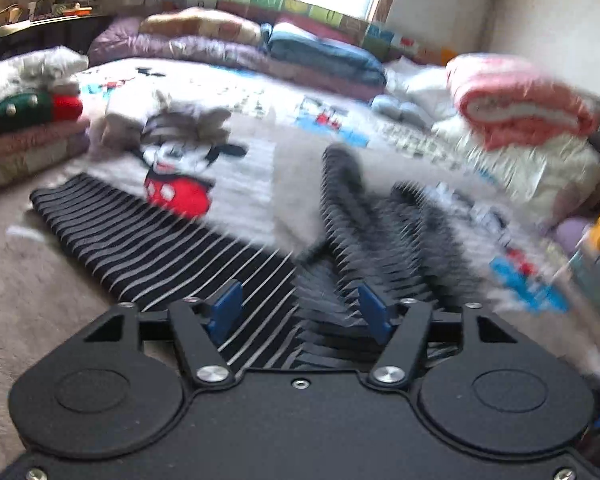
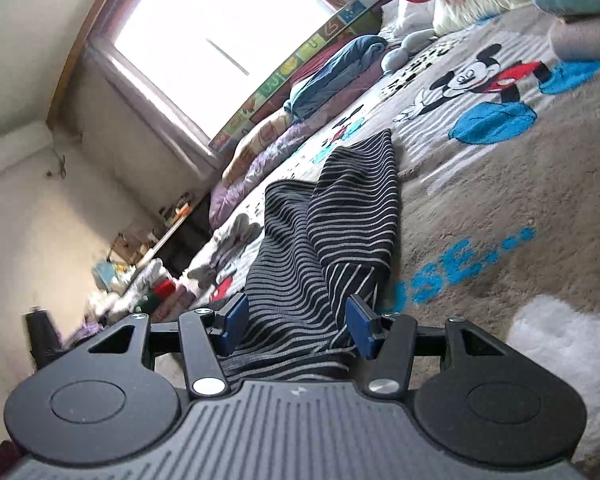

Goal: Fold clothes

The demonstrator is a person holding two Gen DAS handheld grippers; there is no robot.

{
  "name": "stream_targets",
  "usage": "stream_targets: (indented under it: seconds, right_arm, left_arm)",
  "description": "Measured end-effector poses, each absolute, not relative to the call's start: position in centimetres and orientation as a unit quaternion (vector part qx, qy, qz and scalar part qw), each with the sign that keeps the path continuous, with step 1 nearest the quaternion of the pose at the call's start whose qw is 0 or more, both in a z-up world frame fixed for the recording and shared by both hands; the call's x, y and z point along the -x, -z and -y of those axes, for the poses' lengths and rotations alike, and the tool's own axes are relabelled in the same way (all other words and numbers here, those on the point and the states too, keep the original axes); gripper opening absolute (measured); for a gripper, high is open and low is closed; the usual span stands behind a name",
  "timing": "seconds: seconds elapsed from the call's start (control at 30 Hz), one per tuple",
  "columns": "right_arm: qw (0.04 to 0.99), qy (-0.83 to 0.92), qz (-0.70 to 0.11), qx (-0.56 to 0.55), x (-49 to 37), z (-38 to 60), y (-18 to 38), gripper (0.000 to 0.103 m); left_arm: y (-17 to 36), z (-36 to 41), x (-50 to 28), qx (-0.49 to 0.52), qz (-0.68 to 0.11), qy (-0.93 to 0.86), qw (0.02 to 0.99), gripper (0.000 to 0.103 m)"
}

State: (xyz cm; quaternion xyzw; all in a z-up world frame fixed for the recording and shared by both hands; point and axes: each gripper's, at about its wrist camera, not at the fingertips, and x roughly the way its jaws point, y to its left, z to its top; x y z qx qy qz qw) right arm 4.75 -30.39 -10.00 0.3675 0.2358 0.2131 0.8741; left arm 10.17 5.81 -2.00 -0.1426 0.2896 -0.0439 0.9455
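Navy-and-white striped fabric, the striped garment (image 1: 148,240), lies on the bed's Mickey Mouse blanket (image 1: 260,152), spread across its near part. In the left wrist view one flat part of it runs out to the left with a straight edge nearest the camera, while a bunched, blurred part rises to the right. The left gripper (image 1: 302,308) hangs low over the cloth with its jaws apart, the blue pads (image 1: 226,308) on either side of striped fabric; whether they touch it cannot be told.

In the right wrist view the right gripper (image 2: 298,322) also has its jaws apart, and the striped garment (image 2: 332,220) passes between the blue fingertips (image 2: 360,324) and stretches away in two overlapping folds toward the window (image 2: 220,36).

Open blanket lies to the right of the garment there, plain beige pile with blue lettering. Along the far edge of the bed run rolled quilts (image 1: 228,48), and a pink-and-white bundle (image 1: 516,104) sits at the right corner. A folded stack (image 1: 28,128) stands at the left edge of the bed.
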Motion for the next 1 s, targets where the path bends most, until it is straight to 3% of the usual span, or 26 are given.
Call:
stream_targets:
  seconds: [0.1,0.27,0.47,0.67,1.0]
  right_arm:
    - [0.867,-0.199,-0.231,-0.394,-5.4,31.4,10.3,0.055]
    - [0.865,-0.167,-0.236,-0.409,-7.8,33.3,10.8,0.055]
    - [0.879,-0.165,-0.263,-0.363,-15.1,34.7,9.7,0.055]
    - [0.888,-0.17,-0.305,-0.299,-25.9,33.9,9.3,0.056]
    - [0.865,-0.152,-0.317,-0.358,-36.3,32.7,11.6,0.058]
  left_arm:
    - [0.5,-4.9,-10.7,0.207,-0.284,0.034,0.936,0.082]
    - [2.9,-2.3,-13.6,0.291,-0.3,0.045,0.907,0.083]
    - [7.9,-0.1,-13.7,0.255,-0.297,0.067,0.918,0.083]
    - [9.4,-1.7,-14.5,0.318,-0.314,0.072,0.892,0.083]
    - [10.4,-1.7,-14.4,0.333,-0.327,0.09,0.88,0.083]
